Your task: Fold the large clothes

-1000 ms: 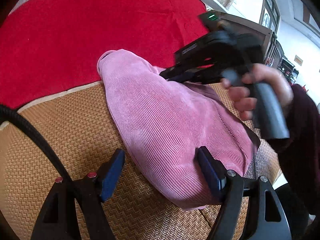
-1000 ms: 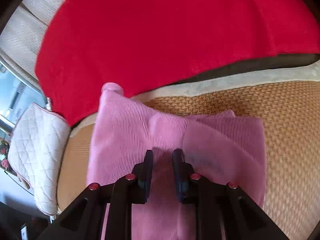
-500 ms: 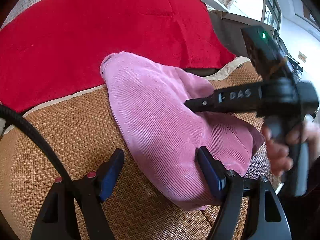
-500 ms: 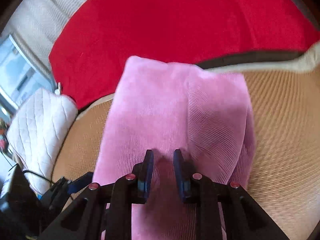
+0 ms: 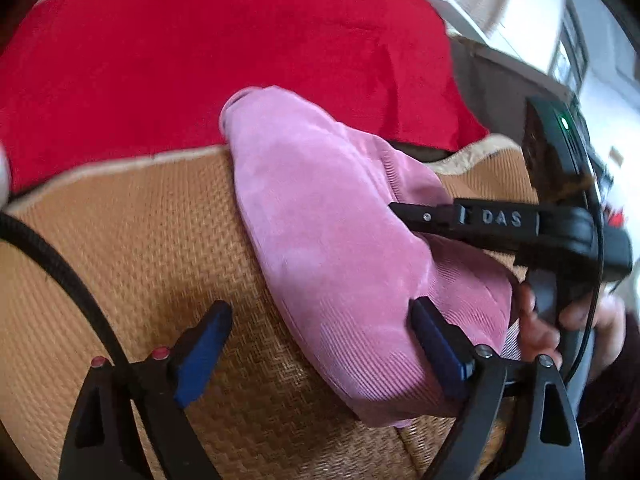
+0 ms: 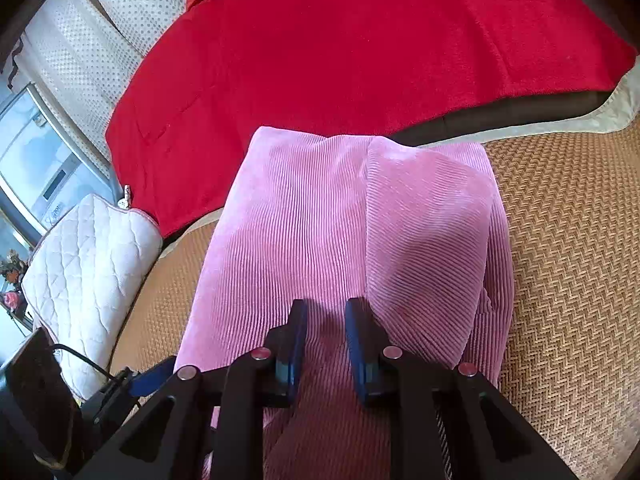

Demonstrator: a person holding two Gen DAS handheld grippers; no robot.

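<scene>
1. The pink ribbed garment (image 6: 352, 240) lies folded into a long, narrow bundle on the woven tan mat (image 6: 568, 264). Its far end reaches the mat's pale edging and just touches the red blanket (image 6: 360, 48) spread behind it.
2. Its corduroy-like ribs run lengthwise on the left part. On the right, a folded-over layer sits on top with ribs slanting, and a vertical crease divides the two.
3. In the left wrist view the garment (image 5: 320, 240) looks thick and rounded, with a small tubular opening at its far tip.
4. The right gripper (image 6: 326, 320) has its blue pads close together, pinching a ridge of the pink fabric at the near end.
5. The left gripper (image 5: 320, 336) has its jaws opening wide. One pad sits over the bare mat (image 5: 140, 240), the other rests against the garment's side, and nothing is clamped.
6. A person's hand (image 5: 560, 328) holds the right gripper's handle at the right edge.
7. A white quilted cushion (image 6: 88, 264) lies left of the mat, beside the red blanket.
</scene>
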